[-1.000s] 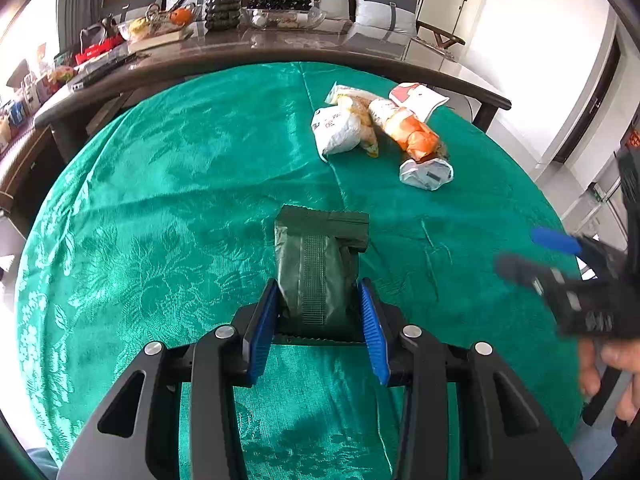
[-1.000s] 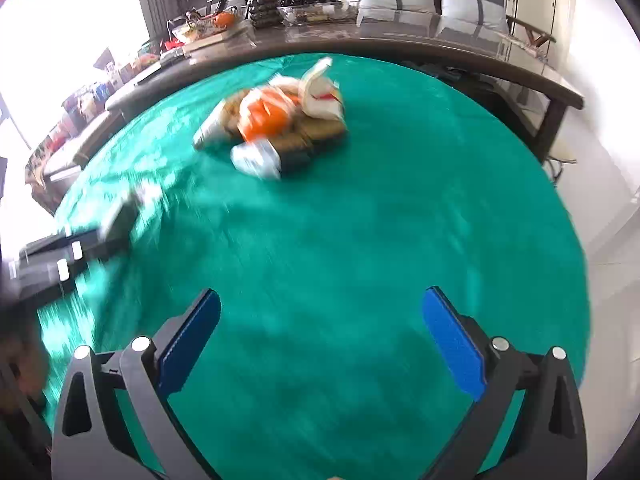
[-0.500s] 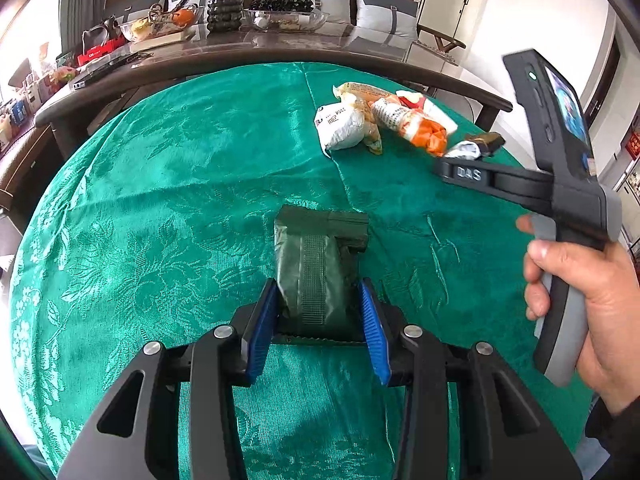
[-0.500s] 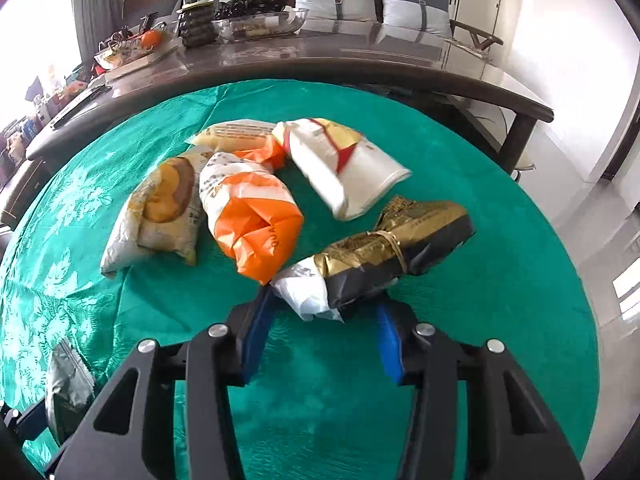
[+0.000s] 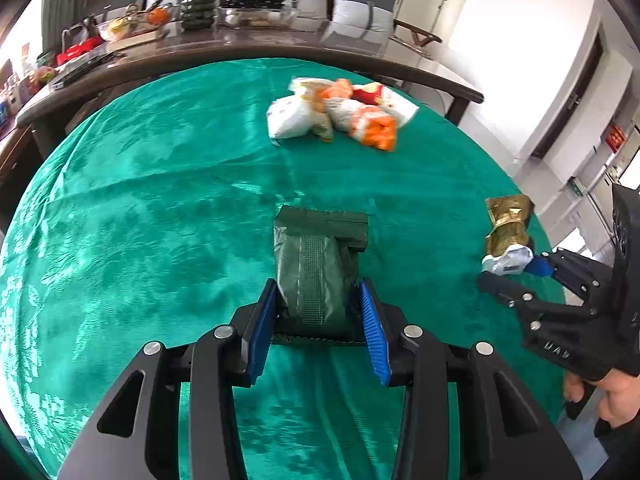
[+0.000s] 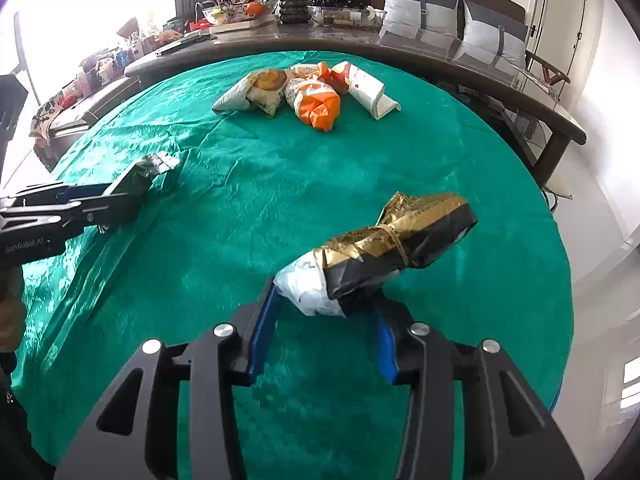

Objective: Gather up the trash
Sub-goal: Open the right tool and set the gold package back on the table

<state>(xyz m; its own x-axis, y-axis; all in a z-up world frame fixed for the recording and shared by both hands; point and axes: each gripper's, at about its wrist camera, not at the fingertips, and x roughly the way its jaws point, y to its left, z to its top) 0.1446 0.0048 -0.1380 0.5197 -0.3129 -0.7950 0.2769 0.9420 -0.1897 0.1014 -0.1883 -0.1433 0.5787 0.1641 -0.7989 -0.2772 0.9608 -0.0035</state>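
Trash is in both grips at once: the dark green packet (image 5: 316,276) sits clamped between the blue pads of the left gripper (image 5: 318,320), held over the near middle of the green tablecloth (image 5: 160,208), while the gold-and-black wrapper (image 6: 384,248), tied at its waist with a band, lies across the right gripper (image 6: 326,320) over the cloth's right side. The right jaws are opening slightly, yet the wrapper is between them and the pads press its white end, so it reads as carried. Well apart, toward the far edge of the tablecloth, three or four snack packets (image 6: 308,92) wait in a loose heap: a white one, an orange-and-white one and a red-and-white one, touching one another. No bin or bag shows in either view, so where the trash goes cannot be told. By my judgement two pieces are picked up and none delivered; the far heap is all left to do.
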